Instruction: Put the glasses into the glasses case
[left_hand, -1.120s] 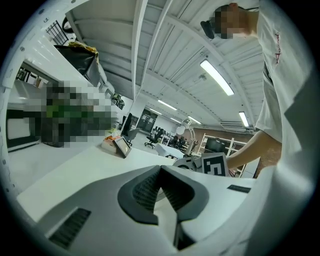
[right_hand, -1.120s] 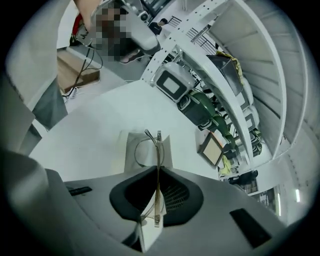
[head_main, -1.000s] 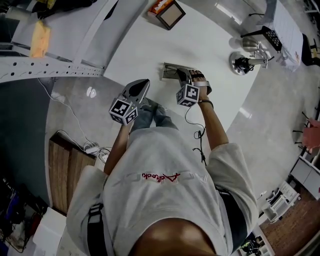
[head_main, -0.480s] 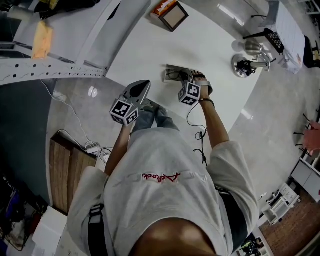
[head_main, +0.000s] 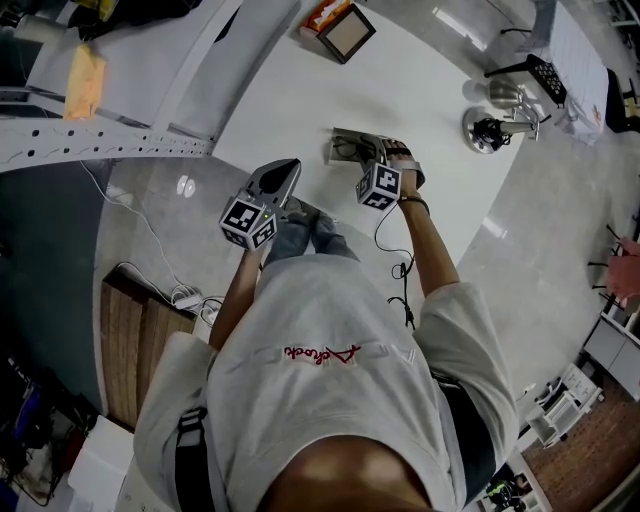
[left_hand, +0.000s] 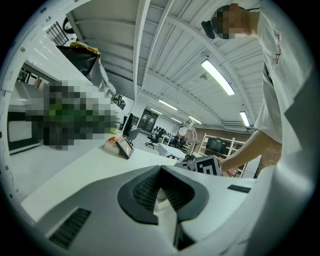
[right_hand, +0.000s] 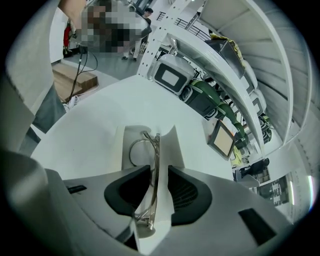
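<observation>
Right gripper (right_hand: 159, 170) jaws are opening with the glasses (right_hand: 142, 152) between them, pads clear of the frame, which sits edge-up inside the open glasses case (right_hand: 127, 142) by the table (head_main: 300, 90) near edge, so placing looks done, closing likely left; left gripper (left_hand: 159, 170) clenched empty, near-left.

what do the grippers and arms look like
The left gripper and right gripper have pale grey shells with dark ribbed pads; each carries a cube with black-and-white square markers. The person wears a short-sleeved light grey T-shirt and a dark band on the right wrist. A black cable hangs beside that arm. The right gripper's jaws are opening, glasses between them.
</observation>
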